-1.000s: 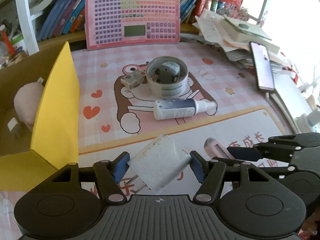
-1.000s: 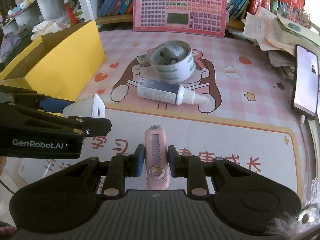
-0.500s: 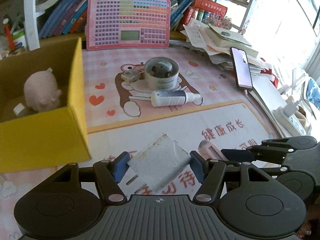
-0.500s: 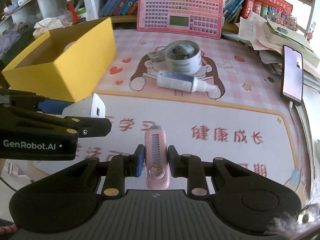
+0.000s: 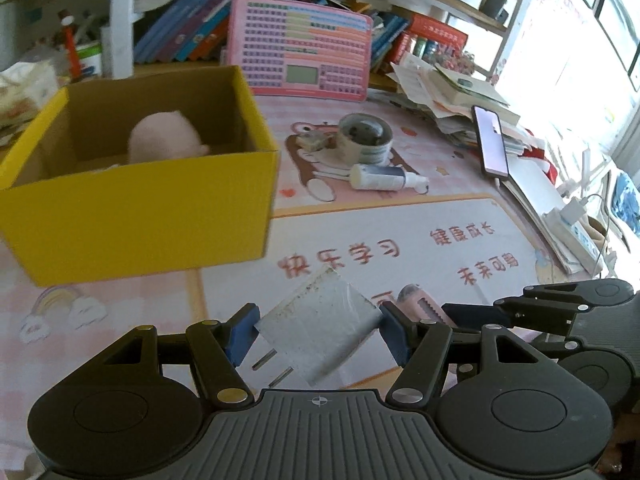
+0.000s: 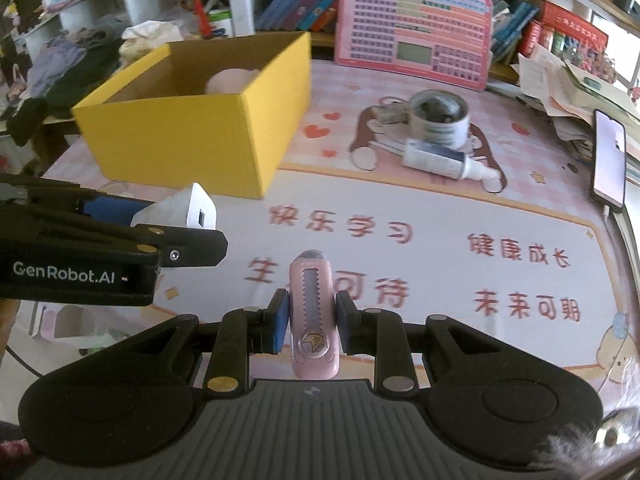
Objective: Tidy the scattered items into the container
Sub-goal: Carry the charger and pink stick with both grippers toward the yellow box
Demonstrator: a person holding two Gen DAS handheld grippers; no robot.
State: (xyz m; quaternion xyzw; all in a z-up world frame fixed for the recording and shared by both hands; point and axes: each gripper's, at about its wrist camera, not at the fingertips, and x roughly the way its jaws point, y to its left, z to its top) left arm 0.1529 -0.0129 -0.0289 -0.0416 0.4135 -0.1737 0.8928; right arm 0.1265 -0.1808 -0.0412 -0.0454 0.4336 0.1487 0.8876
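My left gripper (image 5: 318,330) is shut on a white plug charger (image 5: 316,326), held in the air above the mat; the charger also shows in the right wrist view (image 6: 188,212). My right gripper (image 6: 312,322) is shut on a pink utility knife (image 6: 314,316), held up beside the left one. The yellow cardboard box (image 5: 140,216) stands to the front left with a pink plush toy (image 5: 164,140) inside. A tape roll (image 5: 365,138), a white tube bottle (image 5: 384,178) and a small grey adapter (image 5: 311,142) lie on the mat behind.
A pink keyboard toy (image 5: 300,64) leans at the back against books. A phone (image 5: 493,140) lies on stacked papers at the right. A power strip (image 5: 572,220) sits at the right edge. Clothes (image 6: 60,68) pile up left of the box.
Both grippers have risen and pulled back with their objects. The box now sits closer to the middle of both views and its inside shows more.
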